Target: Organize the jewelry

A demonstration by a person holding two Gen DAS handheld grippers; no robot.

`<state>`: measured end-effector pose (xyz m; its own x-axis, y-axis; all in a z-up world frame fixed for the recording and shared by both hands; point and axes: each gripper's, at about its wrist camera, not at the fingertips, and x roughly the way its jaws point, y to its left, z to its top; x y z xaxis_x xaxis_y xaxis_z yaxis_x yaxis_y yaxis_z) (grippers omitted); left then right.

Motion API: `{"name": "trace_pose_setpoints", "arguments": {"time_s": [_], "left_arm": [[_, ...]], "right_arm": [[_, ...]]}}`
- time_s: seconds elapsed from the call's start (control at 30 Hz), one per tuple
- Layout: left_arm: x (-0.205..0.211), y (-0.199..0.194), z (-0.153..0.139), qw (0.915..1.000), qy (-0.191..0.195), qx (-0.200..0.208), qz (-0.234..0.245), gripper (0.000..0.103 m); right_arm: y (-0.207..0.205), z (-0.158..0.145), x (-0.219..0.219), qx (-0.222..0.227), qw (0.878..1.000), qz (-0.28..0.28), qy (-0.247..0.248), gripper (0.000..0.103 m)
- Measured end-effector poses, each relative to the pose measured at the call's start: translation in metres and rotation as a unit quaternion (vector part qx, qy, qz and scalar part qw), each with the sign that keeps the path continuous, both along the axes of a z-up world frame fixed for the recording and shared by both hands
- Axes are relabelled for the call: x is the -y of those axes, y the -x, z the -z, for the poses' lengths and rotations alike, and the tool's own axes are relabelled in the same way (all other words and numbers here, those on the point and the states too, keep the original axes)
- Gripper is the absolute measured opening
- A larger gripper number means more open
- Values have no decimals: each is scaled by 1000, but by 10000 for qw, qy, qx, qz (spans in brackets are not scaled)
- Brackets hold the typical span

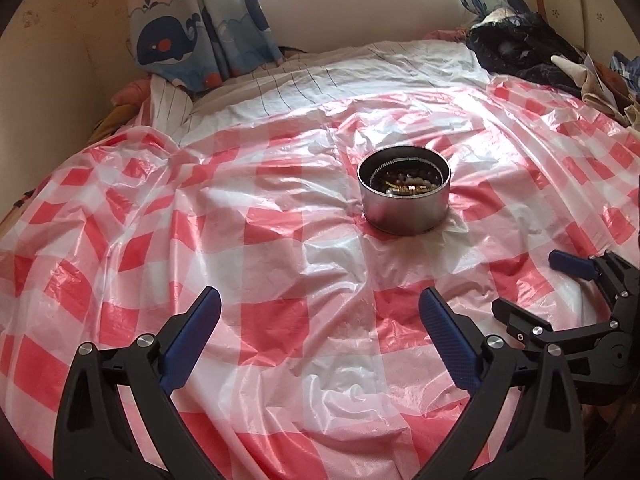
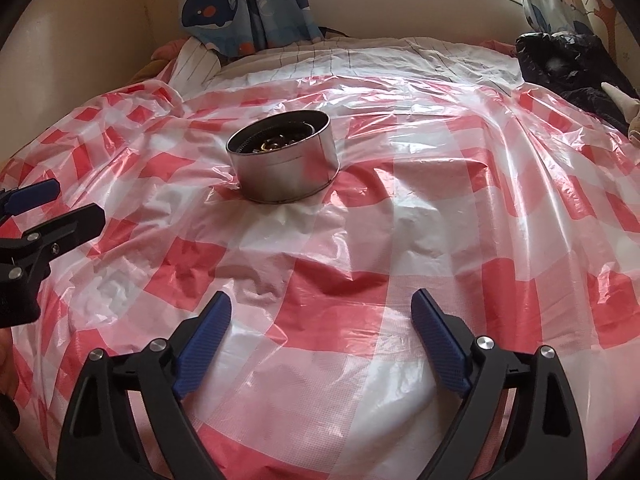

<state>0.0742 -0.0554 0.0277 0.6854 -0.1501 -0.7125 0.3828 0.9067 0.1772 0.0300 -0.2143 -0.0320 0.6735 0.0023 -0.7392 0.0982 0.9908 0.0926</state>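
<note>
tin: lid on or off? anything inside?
Lid off, not empty. The round metal tin stands upright on the checkered sheet; beads and gold pieces show through its open top.

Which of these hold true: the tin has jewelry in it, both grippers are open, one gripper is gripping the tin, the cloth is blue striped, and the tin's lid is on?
1. The round metal tin has jewelry in it. True.
2. The left gripper and the right gripper are both open. True.
3. One gripper is gripping the tin. False: both are well short of it, with nothing between their fingers.
4. The plastic cloth under the tin is blue striped. False: it is red and white checked.
5. The tin's lid is on. False: the tin is open at the top.
</note>
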Motion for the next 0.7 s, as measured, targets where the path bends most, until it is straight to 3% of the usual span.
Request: {"name": "trace_pose_setpoints", "arguments": {"time_s": [0.3, 0.4, 0.7], "left_arm": [[3, -24, 61, 9935, 215, -1072, -323, 95], [7, -19, 68, 9950, 118, -917, -368, 95], [-3, -13, 66, 9947, 322, -860, -466, 95]], "right_arm": [[-1, 3, -6, 22, 9995, 87, 300, 93], [0, 2, -5, 81, 9993, 144, 349, 94], [5, -1, -1, 216, 9987, 297, 355, 95]]}}
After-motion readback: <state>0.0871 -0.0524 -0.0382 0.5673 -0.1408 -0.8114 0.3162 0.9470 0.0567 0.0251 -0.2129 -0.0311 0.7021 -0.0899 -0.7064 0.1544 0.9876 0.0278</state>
